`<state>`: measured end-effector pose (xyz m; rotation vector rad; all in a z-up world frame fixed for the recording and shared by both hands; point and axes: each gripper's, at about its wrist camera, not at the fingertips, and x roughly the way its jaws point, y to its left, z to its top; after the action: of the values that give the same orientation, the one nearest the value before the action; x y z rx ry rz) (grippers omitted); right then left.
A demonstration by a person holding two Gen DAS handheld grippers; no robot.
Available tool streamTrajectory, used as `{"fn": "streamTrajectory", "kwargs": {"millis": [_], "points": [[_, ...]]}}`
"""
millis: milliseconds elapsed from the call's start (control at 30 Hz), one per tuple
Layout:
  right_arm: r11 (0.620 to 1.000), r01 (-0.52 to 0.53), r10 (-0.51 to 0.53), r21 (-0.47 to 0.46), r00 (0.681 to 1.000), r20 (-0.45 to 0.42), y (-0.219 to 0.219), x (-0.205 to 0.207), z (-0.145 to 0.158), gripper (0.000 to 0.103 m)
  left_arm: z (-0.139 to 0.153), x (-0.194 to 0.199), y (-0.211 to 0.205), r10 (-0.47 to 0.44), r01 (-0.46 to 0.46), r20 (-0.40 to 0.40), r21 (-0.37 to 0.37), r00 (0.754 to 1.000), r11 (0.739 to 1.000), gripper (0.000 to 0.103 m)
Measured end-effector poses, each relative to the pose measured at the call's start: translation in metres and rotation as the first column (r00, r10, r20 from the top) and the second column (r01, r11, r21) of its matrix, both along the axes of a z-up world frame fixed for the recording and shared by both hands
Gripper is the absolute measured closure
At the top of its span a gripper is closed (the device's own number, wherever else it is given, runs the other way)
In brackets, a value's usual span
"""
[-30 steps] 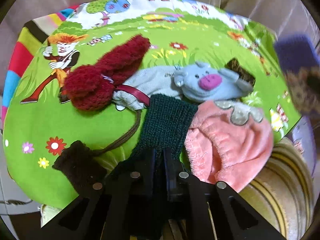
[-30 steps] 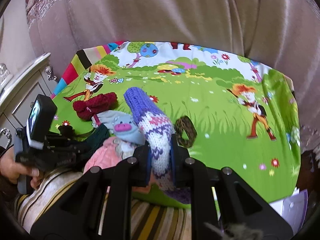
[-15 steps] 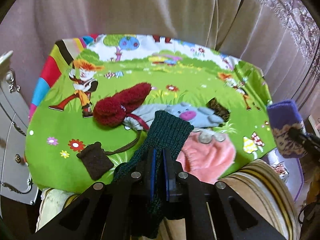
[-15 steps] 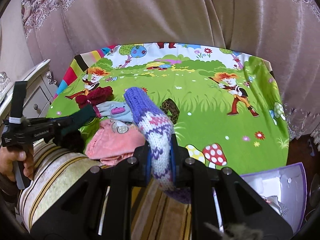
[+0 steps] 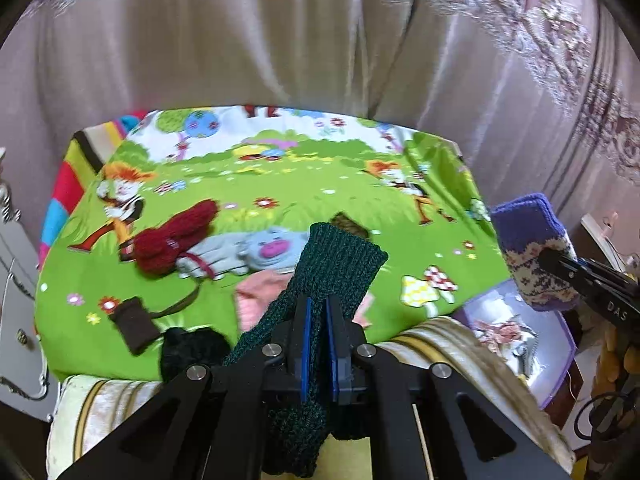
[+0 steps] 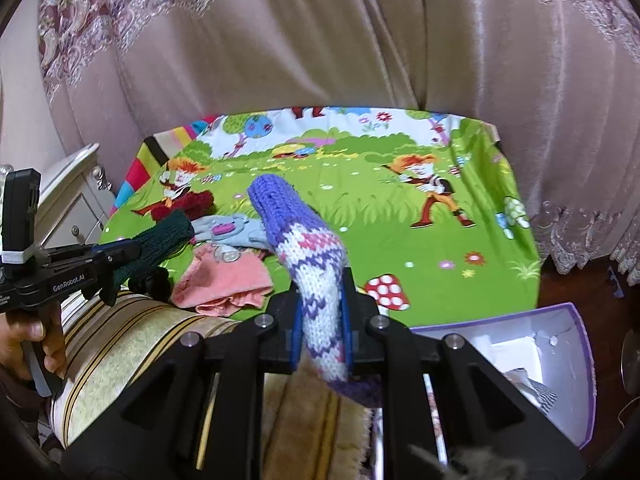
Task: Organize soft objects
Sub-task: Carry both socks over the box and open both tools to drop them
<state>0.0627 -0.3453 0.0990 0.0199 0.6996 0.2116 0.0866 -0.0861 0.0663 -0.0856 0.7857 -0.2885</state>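
My left gripper (image 5: 318,308) is shut on a dark green knitted sock (image 5: 340,264), held up off the cartoon-print bedspread (image 5: 280,184). A purple and white patterned knitted sock (image 6: 312,256) is pinched in my right gripper (image 6: 322,312), also lifted clear of the bed. On the spread lie a dark red knitted piece (image 5: 172,236), a grey glove with a pink-nosed animal face (image 5: 256,248), a pink fleece item (image 6: 224,276) and a small brown pouch on a cord (image 5: 134,324). Each gripper shows in the other's view: the left one (image 6: 160,236), the right one (image 5: 536,264).
An open purple box (image 6: 560,352) with white contents stands on the floor to the right of the bed. A striped cushion or bed edge (image 6: 132,340) runs along the front. A white nightstand (image 6: 68,200) is at the left. Beige curtains (image 6: 320,40) hang behind.
Both grippers have pulled back and up from the bed, each carrying its sock. The pile now looks smaller and farther, and the purple box has come into view at the right.
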Motion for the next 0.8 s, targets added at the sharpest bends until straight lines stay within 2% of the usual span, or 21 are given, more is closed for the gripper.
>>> {"fn": "streamTrajectory", "kwargs": {"millis": [167,333,567,800], "points": [[0.998,0.056,-0.056,-0.001,0.998,0.020,-0.029,-0.013,0.009,0.084,0.010,-0.005,-0.040,-0.095,0.095,0.013,-0.004,0.995,0.995,0.096],[0.993,0.122,-0.121,-0.002,0.992,0.030,-0.060,-0.026,0.015,0.084,0.013,-0.012,-0.088,-0.207,0.207,0.012,-0.002,0.978,0.978,0.096],[0.981,0.192,-0.192,0.001,0.981,0.033,-0.095,-0.045,0.018,0.085,0.012,-0.029,-0.162,-0.376,0.376,-0.004,0.004,0.927,0.927,0.096],[0.969,0.248,-0.248,0.001,0.968,0.036,-0.122,-0.062,0.019,0.085,-0.001,-0.042,-0.217,-0.480,0.479,-0.074,-0.023,0.874,0.877,0.096]]}}
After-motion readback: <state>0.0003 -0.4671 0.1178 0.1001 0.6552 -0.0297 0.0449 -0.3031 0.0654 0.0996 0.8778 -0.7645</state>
